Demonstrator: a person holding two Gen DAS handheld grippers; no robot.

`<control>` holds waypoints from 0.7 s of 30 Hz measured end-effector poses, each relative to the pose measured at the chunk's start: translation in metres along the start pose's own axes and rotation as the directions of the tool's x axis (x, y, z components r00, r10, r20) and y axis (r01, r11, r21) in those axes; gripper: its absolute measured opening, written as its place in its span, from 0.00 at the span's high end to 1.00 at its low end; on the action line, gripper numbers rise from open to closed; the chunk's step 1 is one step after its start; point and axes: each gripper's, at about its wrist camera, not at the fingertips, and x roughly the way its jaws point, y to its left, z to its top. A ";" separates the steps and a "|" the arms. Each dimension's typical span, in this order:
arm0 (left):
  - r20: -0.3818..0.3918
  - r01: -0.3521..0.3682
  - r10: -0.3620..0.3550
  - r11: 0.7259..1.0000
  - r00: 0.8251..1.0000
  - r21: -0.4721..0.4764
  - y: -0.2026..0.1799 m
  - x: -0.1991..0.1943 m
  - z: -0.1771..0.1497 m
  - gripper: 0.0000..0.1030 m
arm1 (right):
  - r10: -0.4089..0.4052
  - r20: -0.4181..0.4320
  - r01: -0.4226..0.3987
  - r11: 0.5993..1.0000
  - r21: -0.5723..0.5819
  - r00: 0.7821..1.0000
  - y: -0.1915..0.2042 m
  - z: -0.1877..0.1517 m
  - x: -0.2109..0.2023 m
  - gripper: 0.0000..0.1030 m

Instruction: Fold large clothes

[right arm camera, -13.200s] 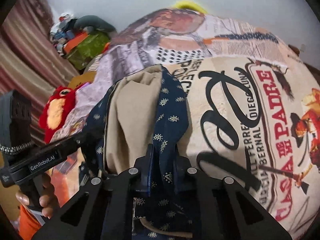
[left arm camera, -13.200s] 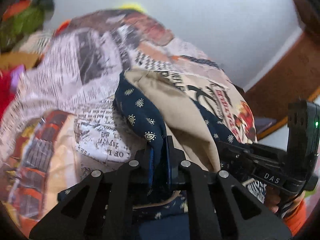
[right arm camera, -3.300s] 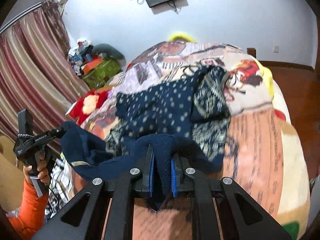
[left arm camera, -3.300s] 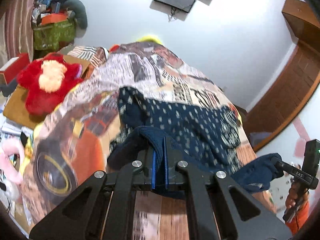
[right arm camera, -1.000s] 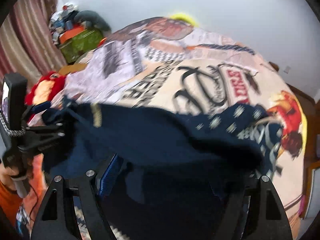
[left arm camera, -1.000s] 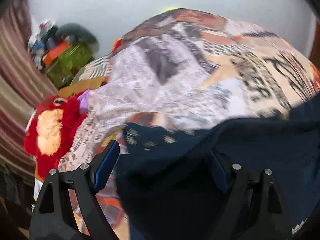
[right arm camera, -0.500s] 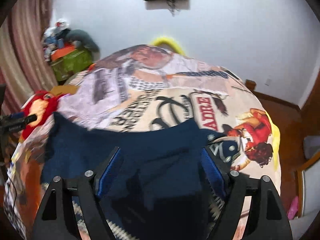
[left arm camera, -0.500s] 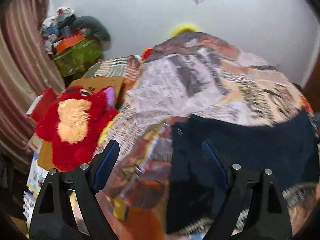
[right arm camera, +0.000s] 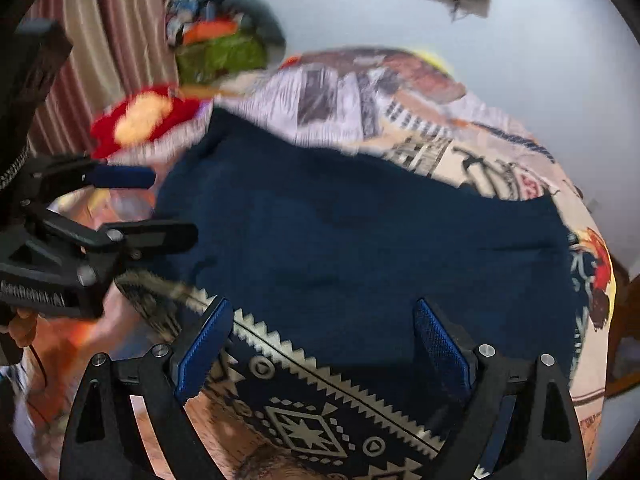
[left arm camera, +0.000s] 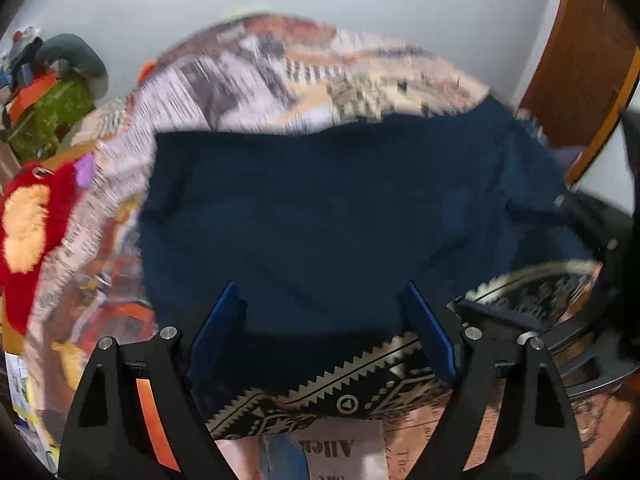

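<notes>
Plainly, the dark navy garment lies spread flat across the printed bedspread, its patterned border nearest the cameras, and neither pair of tongs grips it. Starting at the left, the red plush toy sits just beside the bed's edge near the garment's left side — a sweeping fold from that side could, I judge, drag cloth over it or knock it. The left tongs stand wide with nothing pressed between the blue pads, only navy cloth lying below them. If they close there they may pinch a mid-panel bulge or the bedspread along with it rather than a clean edge, and the fold would come out skewed. The right tongs are wide too, their jaws having just been opening, with no cloth clamped; they hover above the border band, and a grab there risks catching one layer only. Whether the garment is single or already doubled cannot be told. Both views are smeared by motion, so the far hem and its corners are hard to place, and the garment's right side runs behind the other tool and dark shapes in the left wrist view. Sleeves or a neckline are not visible, so its kind stays uncertain.
</notes>
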 end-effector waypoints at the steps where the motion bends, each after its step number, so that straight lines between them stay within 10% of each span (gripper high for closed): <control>1: -0.020 -0.016 0.016 1.000 1.000 0.000 0.000 0.010 -0.004 0.18 | 0.011 -0.006 -0.011 1.000 0.012 1.000 -0.004 -0.004 0.005 0.06; 8: -0.004 -0.105 0.105 0.994 0.995 -0.011 0.015 0.023 -0.015 0.16 | 0.096 -0.060 -0.091 0.993 0.081 0.994 -0.039 -0.020 0.017 0.00; 21: 0.042 -0.118 0.133 0.960 0.990 -0.253 0.067 -0.039 -0.065 0.16 | -0.131 -0.097 0.134 0.990 0.031 0.987 -0.076 -0.054 -0.028 0.00</control>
